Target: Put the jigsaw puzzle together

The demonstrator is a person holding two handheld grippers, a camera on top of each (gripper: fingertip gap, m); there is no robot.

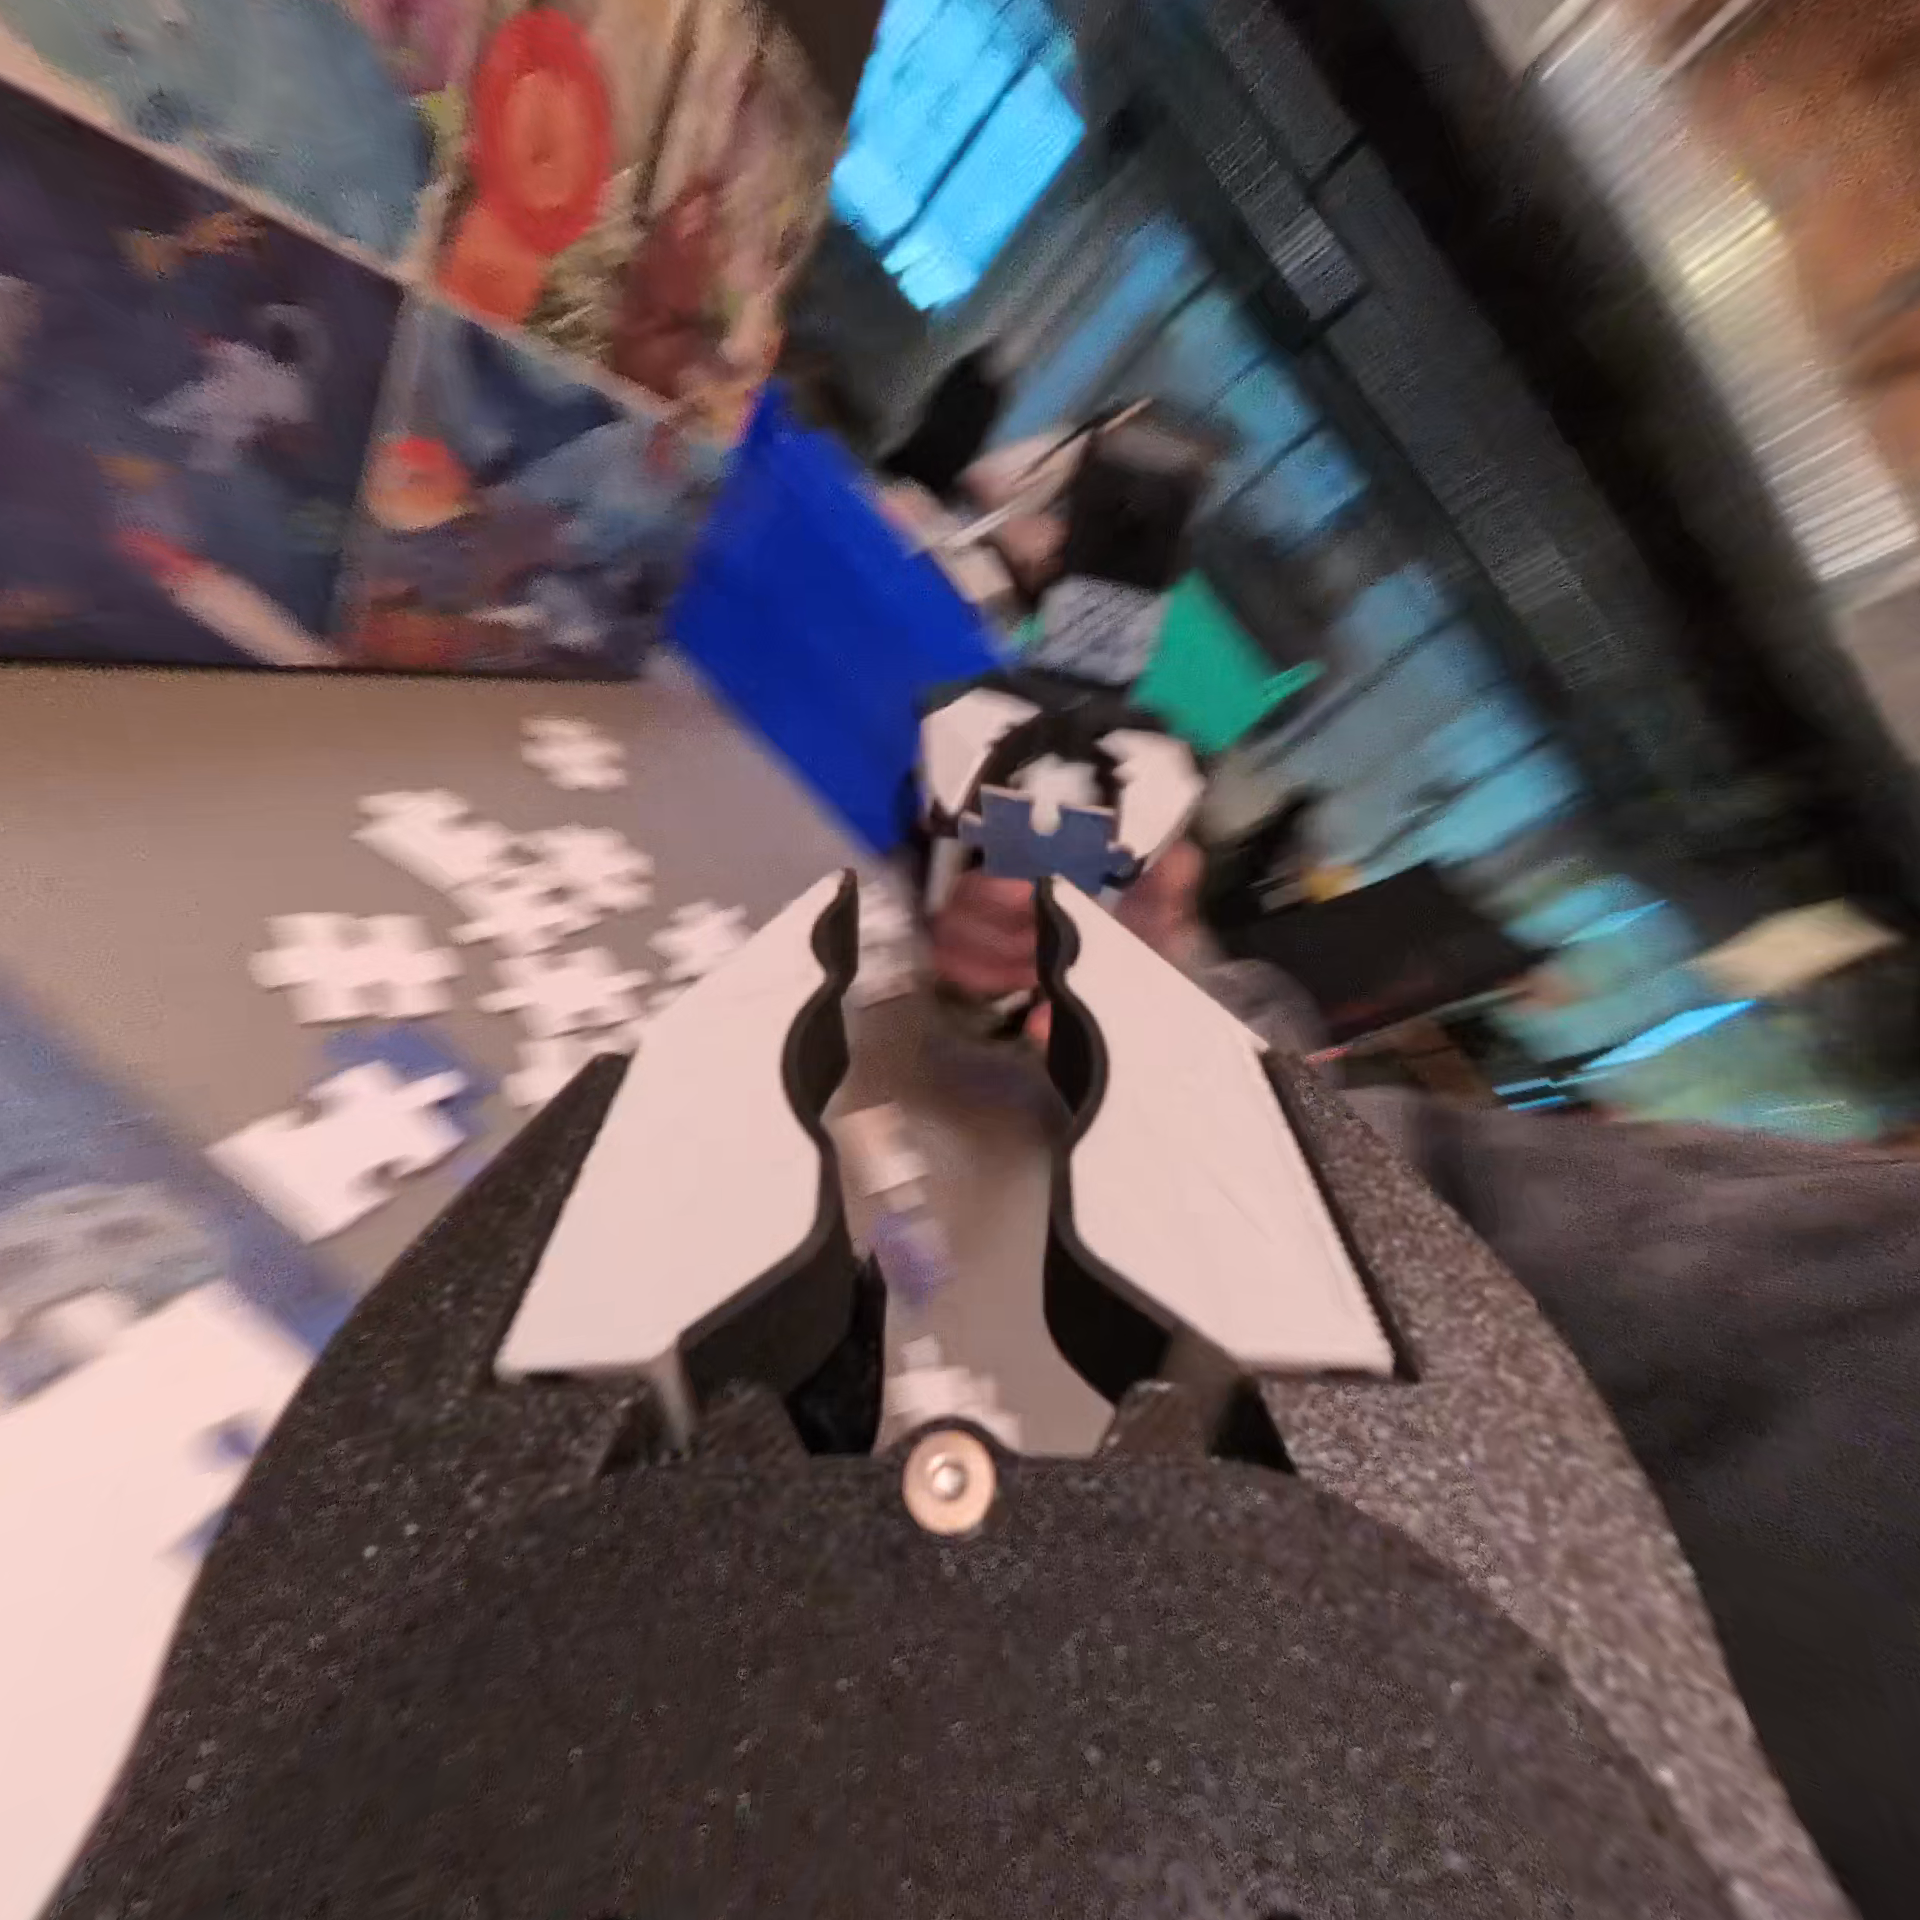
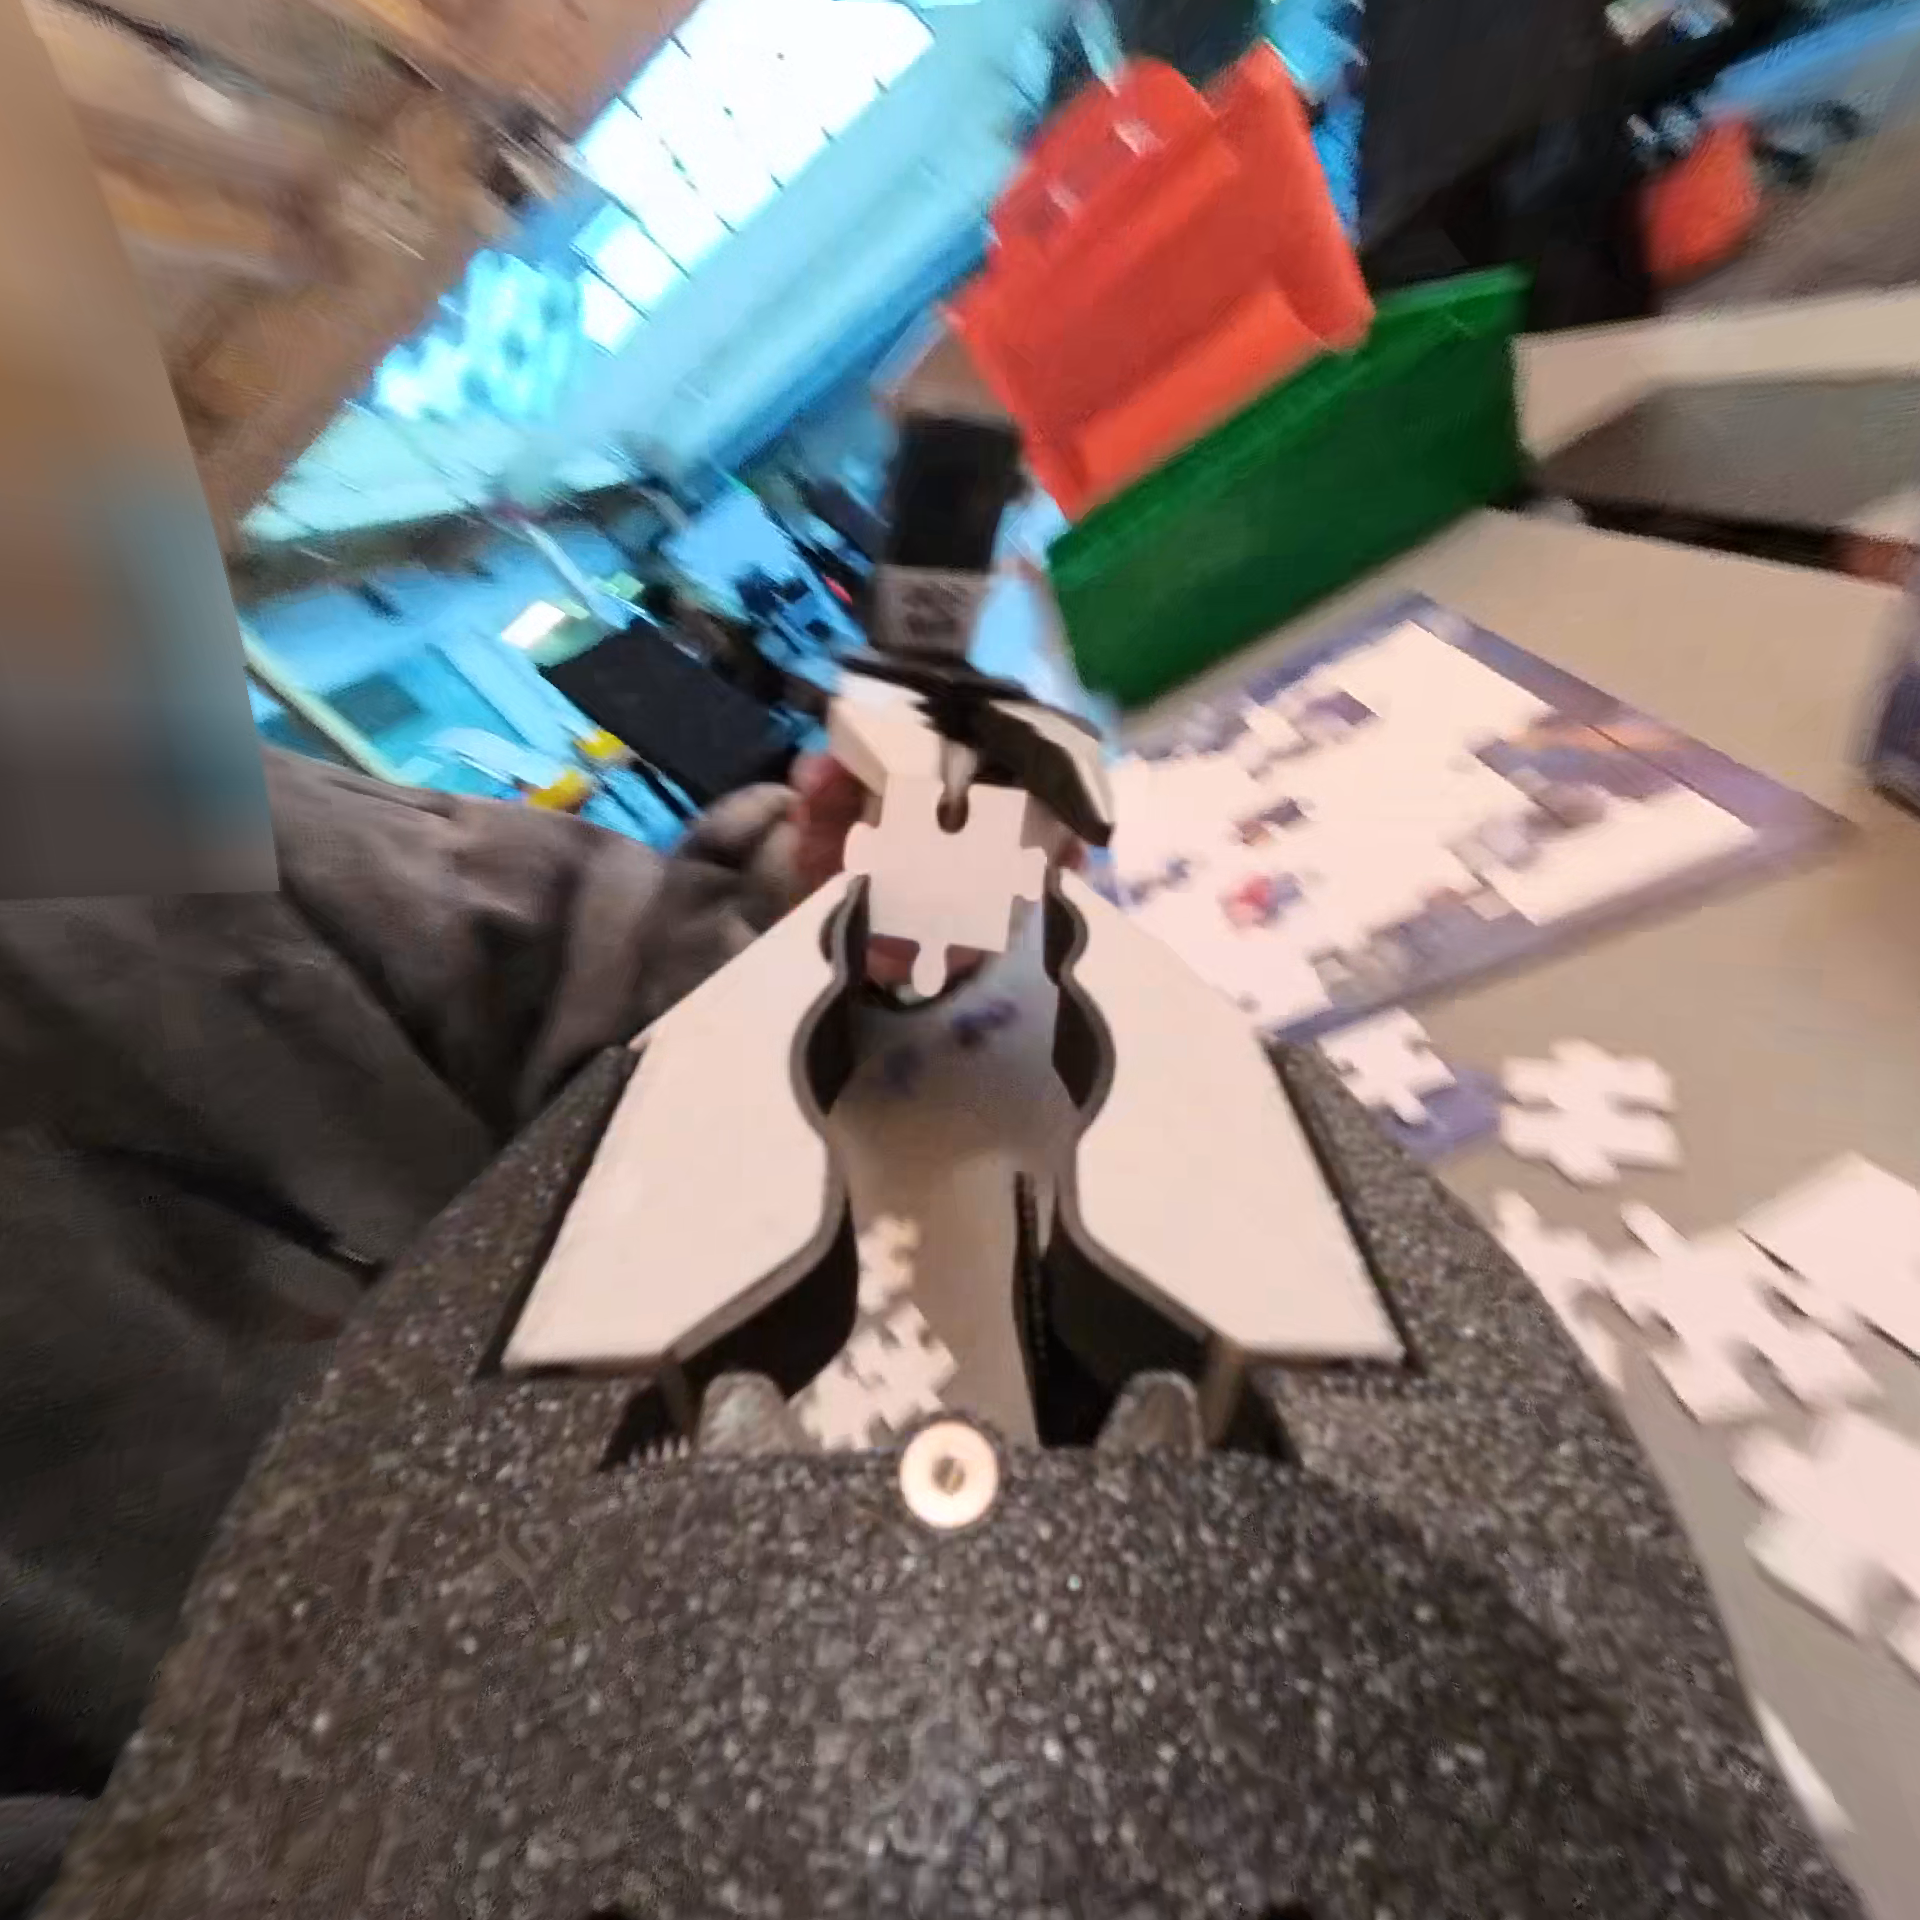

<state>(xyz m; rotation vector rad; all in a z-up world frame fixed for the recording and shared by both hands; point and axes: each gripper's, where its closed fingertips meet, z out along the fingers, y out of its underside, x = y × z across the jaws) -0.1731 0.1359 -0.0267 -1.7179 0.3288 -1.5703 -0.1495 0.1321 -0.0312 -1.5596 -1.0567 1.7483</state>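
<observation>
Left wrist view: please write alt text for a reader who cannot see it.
The right gripper, facing the camera, holds a blue puzzle piece just beyond the open left gripper. White loose pieces lie on the grey table at left; the picture is blurred.

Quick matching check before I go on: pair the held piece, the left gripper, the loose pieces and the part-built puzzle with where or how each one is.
Things:
1. puzzle piece
2. left gripper
3. loose pieces
4. part-built puzzle

States:
A. open, nothing between its fingers
B. flat on the table, in front of the green bin
C. between the tips of the right gripper
D. scattered on the table, white side up

Pairs: 1-C, 2-A, 3-D, 4-B
</observation>
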